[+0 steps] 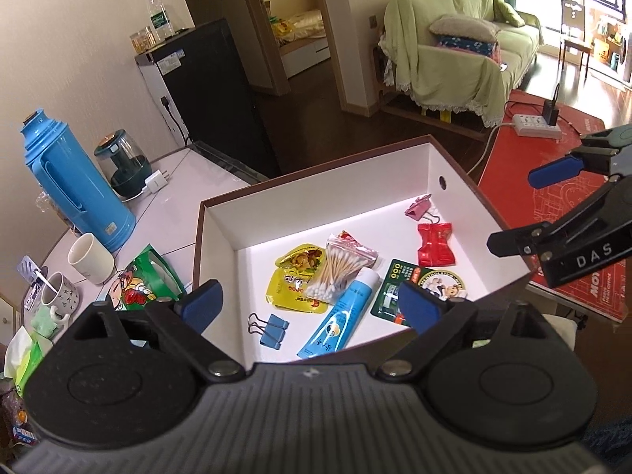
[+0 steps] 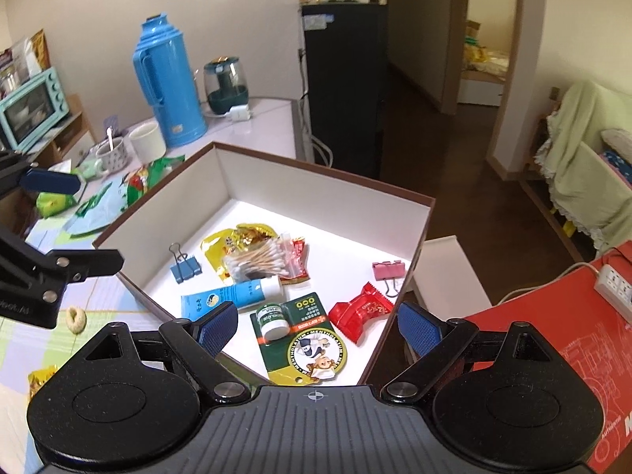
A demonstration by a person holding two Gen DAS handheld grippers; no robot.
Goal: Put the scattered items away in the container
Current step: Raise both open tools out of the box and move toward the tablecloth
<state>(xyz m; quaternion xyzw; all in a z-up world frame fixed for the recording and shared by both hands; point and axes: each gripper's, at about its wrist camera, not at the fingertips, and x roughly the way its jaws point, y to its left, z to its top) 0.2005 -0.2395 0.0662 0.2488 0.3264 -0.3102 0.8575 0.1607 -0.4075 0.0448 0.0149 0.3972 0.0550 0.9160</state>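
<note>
A brown box with a white inside (image 1: 221, 221) (image 2: 260, 181) holds a blue tube (image 1: 339, 320) (image 2: 233, 294), a bag of cotton swabs (image 1: 339, 264) (image 2: 260, 260), a yellow snack packet (image 1: 292, 280) (image 2: 237, 241), a blue binder clip (image 1: 272, 330) (image 2: 185, 266), a pink binder clip (image 1: 418, 209) (image 2: 389, 270), a red candy packet (image 1: 434, 245) (image 2: 361, 310) and a green balm card (image 1: 414, 288) (image 2: 308, 335). My left gripper (image 1: 312, 308) hovers open over the box's near edge. My right gripper (image 2: 318, 326) hovers open above the green card, holding nothing.
A blue thermos (image 1: 67, 181) (image 2: 166, 83), white mug (image 1: 91, 258) (image 2: 148, 142), patterned cup with spoon (image 1: 59, 298) (image 2: 112, 154), humidifier (image 1: 126, 166) and green snack bags (image 1: 146, 280) (image 2: 150, 177) stand left of the box. A small ring snack (image 2: 76, 319) lies on the cloth. Red mat (image 1: 553, 205) (image 2: 553, 335) lies right.
</note>
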